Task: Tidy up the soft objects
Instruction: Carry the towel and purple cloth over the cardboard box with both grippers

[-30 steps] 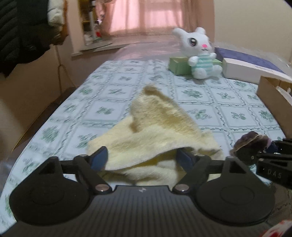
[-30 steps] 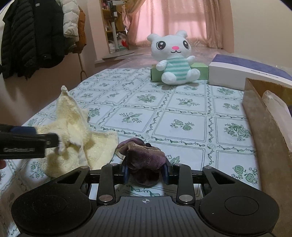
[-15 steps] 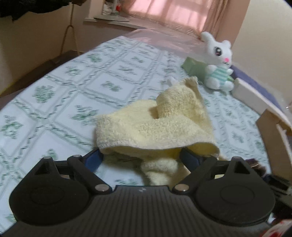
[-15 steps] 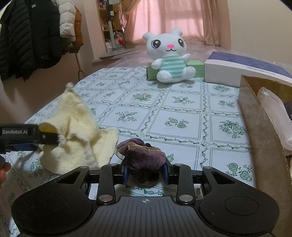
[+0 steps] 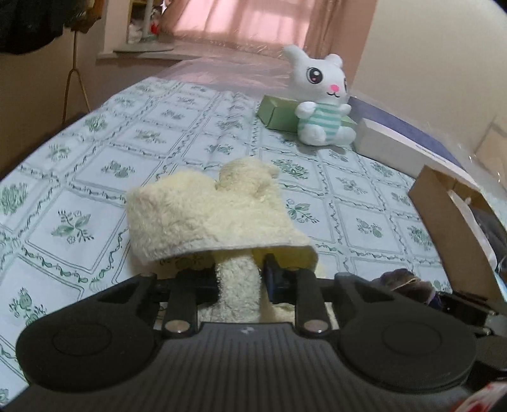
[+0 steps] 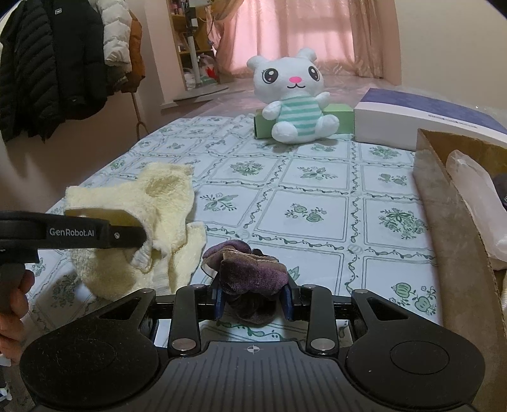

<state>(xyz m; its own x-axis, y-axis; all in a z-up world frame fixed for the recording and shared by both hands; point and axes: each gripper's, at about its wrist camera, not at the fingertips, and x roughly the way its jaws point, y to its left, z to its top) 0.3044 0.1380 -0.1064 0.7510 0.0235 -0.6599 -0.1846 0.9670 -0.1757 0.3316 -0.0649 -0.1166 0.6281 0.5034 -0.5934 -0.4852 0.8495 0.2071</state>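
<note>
Pinching the yellow towel (image 5: 206,215), the left hand-held gripper (image 5: 239,279) has just squeezed in; the right hand-held gripper (image 6: 252,298) pinches a purple cloth (image 6: 250,269) beside the cardboard box (image 6: 450,228) edge, open desk (image 6: 317,196) ahead.

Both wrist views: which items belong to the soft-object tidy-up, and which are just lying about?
Job:
yellow towel, pinched in left gripper, jaws just closed
purple cloth, clamped in right gripper
plush bunny
cardboard box

Lying about:
green box
white-and-blue box
coats

Flat green cardboard box (image 6: 343,120) far back on the counter (image 6: 317,206) with the white, green-flowered cloth. Just beside, long white box with purple top (image 6: 412,126). Black puffy coat (image 6: 47,63) hanging left; pink curtains (image 6: 301,28) behind.
</note>
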